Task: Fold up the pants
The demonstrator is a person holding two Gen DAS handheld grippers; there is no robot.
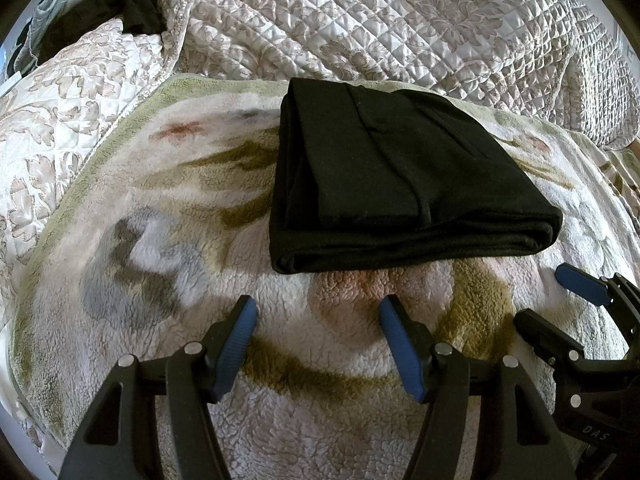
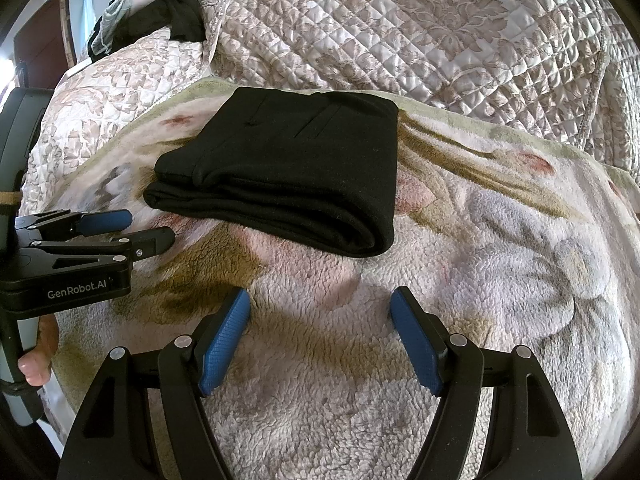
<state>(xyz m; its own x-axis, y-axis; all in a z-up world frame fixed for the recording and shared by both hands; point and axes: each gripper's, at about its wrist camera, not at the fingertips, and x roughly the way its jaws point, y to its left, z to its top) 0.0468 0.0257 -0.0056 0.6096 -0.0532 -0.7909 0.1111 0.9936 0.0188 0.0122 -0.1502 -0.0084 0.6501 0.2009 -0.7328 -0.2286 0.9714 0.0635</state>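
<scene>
Black pants [image 1: 400, 184] lie folded into a thick rectangular stack on a fluffy floral blanket [image 1: 160, 280]. In the right wrist view the same folded pants [image 2: 288, 184] sit just ahead and to the left. My left gripper [image 1: 318, 308] hovers open over the blanket short of the stack's near edge, nothing between its blue pads. It also shows from the side in the right wrist view, left gripper [image 2: 150, 226]. My right gripper [image 2: 320, 300] is open and empty too, apart from the pants, and it appears at the right edge as right gripper [image 1: 544, 296].
A quilted floral bedspread [image 1: 400, 20] covers the bed beyond the blanket. Dark and grey clothes [image 1: 120, 4] are heaped at the far left corner. A hand [image 2: 36, 364] holds the left gripper's handle at the left edge.
</scene>
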